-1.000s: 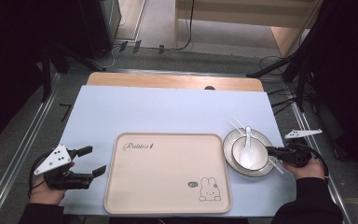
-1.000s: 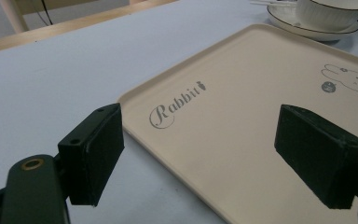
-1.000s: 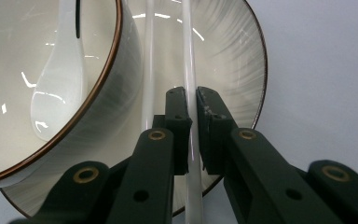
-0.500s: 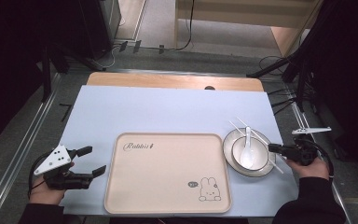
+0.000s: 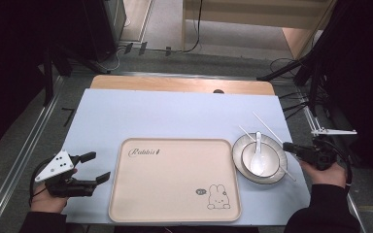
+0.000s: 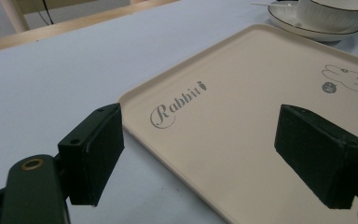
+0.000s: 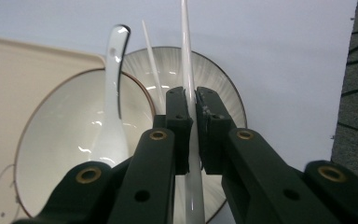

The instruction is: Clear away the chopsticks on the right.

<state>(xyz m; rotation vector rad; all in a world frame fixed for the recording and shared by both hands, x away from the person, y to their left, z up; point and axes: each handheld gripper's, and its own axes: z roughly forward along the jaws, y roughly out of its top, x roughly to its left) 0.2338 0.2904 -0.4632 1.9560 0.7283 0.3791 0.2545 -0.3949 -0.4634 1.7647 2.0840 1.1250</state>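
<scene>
My right gripper (image 7: 192,100) is shut on a white chopstick (image 7: 185,51) that points away over the striped plate (image 7: 223,88). A second chopstick (image 7: 153,74) lies across the plate beside it. On the plate sits a white bowl (image 7: 56,140) with a white spoon (image 7: 113,102) leaning in it. From above, the right gripper (image 5: 287,145) is at the plate's (image 5: 278,167) right rim, right of the bowl (image 5: 246,151). The left gripper (image 5: 98,165) rests open by the left edge of the beige rabbit tray (image 5: 175,141). Its pads (image 6: 93,154) straddle the tray's rim (image 6: 135,98) with nothing between them.
A pale blue mat (image 5: 175,114) covers the wooden table (image 5: 175,83). Black stands and cables (image 5: 301,73) crowd the floor past the table's right corner. A metal rail (image 5: 24,160) runs along the left side.
The right hand has rolled and drawn slightly to the right at the plate's rim, its grey top plate now level. The left gripper has stayed put.
</scene>
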